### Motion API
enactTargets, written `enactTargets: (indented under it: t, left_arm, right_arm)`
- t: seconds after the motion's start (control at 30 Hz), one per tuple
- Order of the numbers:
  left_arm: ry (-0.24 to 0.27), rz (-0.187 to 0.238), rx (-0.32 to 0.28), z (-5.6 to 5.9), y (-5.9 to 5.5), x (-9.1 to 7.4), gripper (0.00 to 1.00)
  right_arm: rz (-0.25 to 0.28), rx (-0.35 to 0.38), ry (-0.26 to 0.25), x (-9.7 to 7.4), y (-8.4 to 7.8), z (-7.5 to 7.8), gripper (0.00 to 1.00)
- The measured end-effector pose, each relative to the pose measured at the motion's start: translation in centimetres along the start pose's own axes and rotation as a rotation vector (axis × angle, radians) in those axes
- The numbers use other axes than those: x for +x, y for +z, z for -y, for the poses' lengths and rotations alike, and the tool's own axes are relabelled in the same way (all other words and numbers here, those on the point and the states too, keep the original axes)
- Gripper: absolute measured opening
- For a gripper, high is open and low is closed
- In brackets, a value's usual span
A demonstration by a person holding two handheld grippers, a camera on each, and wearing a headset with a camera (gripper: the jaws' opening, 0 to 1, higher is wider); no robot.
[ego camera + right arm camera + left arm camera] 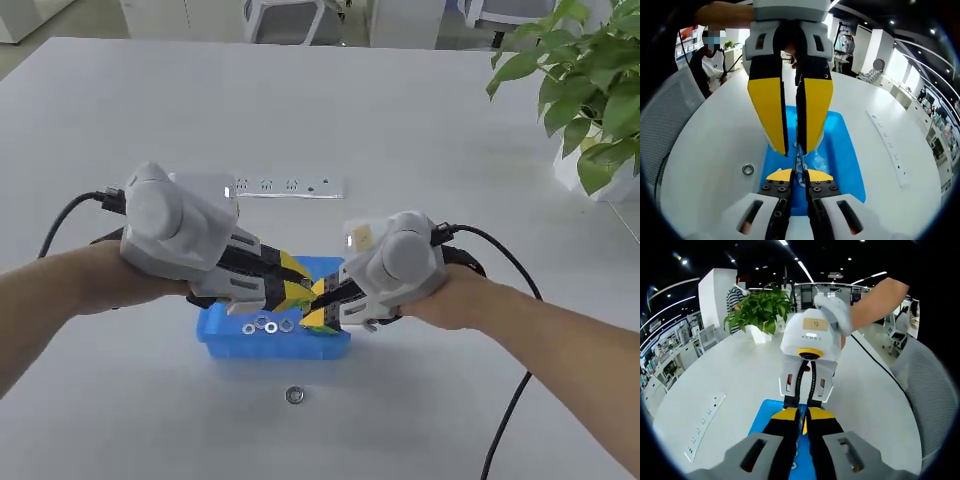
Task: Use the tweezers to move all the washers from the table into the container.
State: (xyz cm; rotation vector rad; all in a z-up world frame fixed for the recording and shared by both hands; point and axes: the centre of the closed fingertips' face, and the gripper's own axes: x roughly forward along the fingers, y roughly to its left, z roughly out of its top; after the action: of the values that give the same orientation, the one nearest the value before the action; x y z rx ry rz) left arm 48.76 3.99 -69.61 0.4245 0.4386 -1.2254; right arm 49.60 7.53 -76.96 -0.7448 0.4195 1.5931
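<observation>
Little to log. A short line of small dark lettering point(809, 336) sits on the white housing point(807, 347) of the right gripper point(802, 405), seen in the left gripper view, just below a tan sticker point(814, 324). It reads roughly "KENSC", but the letters are too small to be sure. The sticker's own face is too blurred to read, and it is the same in the head view point(360, 237). The power strip point(285, 187), toward the tabletop's far edge, has print too small to make out.
</observation>
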Motion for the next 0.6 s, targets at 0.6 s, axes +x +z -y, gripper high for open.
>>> enactTargets:
  t: [0.6]
  left_arm:
    - [-0.013, -0.020, 0.033, -0.06, -0.11, -0.24, 0.06]
  right_arm:
    - [-0.021, -0.033, 0.013, 0.10, 0.17, -0.40, 0.12]
